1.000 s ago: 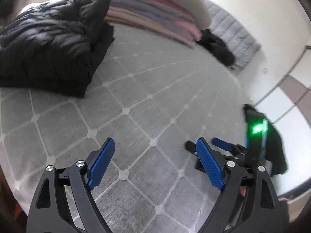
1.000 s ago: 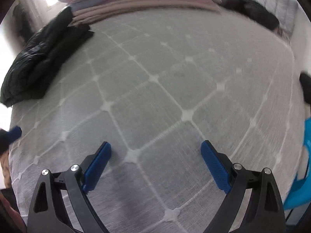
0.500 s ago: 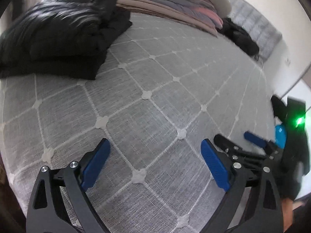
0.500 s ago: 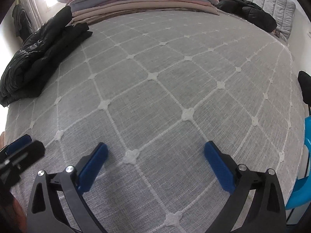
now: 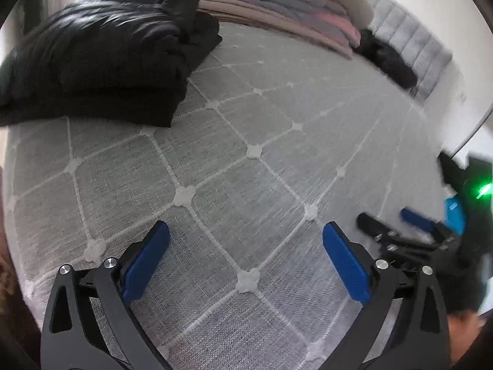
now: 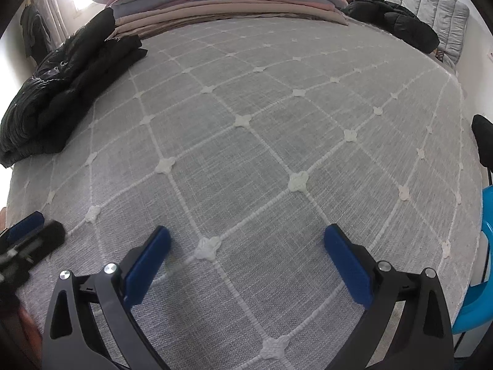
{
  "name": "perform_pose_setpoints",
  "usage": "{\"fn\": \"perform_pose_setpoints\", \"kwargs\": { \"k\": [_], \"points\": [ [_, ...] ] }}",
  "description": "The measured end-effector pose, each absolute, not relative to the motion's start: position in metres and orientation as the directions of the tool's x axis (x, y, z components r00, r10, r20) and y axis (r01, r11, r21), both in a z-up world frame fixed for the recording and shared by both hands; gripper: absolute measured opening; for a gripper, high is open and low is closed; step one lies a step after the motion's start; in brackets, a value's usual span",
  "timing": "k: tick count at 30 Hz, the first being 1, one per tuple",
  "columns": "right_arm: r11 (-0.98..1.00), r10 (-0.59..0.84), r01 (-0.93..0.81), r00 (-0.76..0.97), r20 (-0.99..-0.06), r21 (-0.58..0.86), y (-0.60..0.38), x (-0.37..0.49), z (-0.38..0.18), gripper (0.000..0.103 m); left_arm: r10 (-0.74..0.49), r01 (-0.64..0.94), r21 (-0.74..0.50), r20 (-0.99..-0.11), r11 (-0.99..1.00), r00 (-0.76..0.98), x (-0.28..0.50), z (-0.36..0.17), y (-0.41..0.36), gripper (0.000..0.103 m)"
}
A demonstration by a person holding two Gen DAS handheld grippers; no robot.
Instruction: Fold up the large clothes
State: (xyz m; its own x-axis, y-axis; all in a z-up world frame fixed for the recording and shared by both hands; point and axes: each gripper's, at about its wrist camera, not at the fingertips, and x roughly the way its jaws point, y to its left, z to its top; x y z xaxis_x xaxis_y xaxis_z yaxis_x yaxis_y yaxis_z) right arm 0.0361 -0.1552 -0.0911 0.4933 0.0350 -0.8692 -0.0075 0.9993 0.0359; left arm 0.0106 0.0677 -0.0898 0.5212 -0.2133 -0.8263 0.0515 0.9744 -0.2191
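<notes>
Left gripper (image 5: 246, 246), right gripper (image 6: 246, 246): both hovering wide open, holding nothing. Folded black jacket (image 5: 101, 58): lying far ahead-left of the fingers. Second black garment (image 6: 397, 24): lying far ahead-right. Risk: pinching the bed cover (image 6: 262, 160) beneath.

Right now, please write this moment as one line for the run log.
left tongs: open, empty | right tongs: open, empty | folded black jacket: on bed, far-left | other black jacket: unfolded, far-right
</notes>
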Motion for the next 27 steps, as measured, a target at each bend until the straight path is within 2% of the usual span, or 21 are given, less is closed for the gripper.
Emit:
{"fn": "perform_pose_setpoints", "kwargs": {
  "k": [4, 5, 9, 18, 24, 27],
  "points": [
    [0.999, 0.049, -0.005, 0.493, -0.869, 0.053, -0.157, 0.037, -0.092, 0.096, -0.02, 0.107, 0.036, -0.875, 0.994, 0.483, 0.016, -0.096, 0.032, 0.096],
    [0.999, 0.045, -0.006, 0.492, -0.869, 0.049, -0.156, 0.037, -0.092, 0.096, -0.007, 0.108, 0.053, -0.871, 0.993, 0.492, 0.017, -0.095, 0.03, 0.096],
    [0.999, 0.048, -0.006, 0.493, -0.868, 0.052, -0.157, 0.036, -0.092, 0.096, -0.071, 0.097, -0.027, -0.874, 0.995, 0.482, 0.02, -0.095, 0.042, 0.096],
    [0.999, 0.041, -0.005, 0.495, -0.868, 0.045, -0.157, 0.036, -0.091, 0.096, -0.059, 0.103, -0.011, -0.876, 0.995, 0.479, 0.02, -0.096, 0.041, 0.096],
    [0.999, 0.045, -0.006, 0.497, -0.867, 0.048, -0.158, 0.035, -0.091, 0.096, -0.093, 0.101, -0.049, -0.865, 0.994, 0.493, 0.022, -0.094, 0.046, 0.096],
    [0.999, 0.042, -0.006, 0.497, -0.867, 0.045, -0.156, 0.035, -0.091, 0.096, -0.052, 0.081, -0.01, -0.845, 0.997, 0.532, 0.017, -0.088, 0.046, 0.095]
  ]
}}
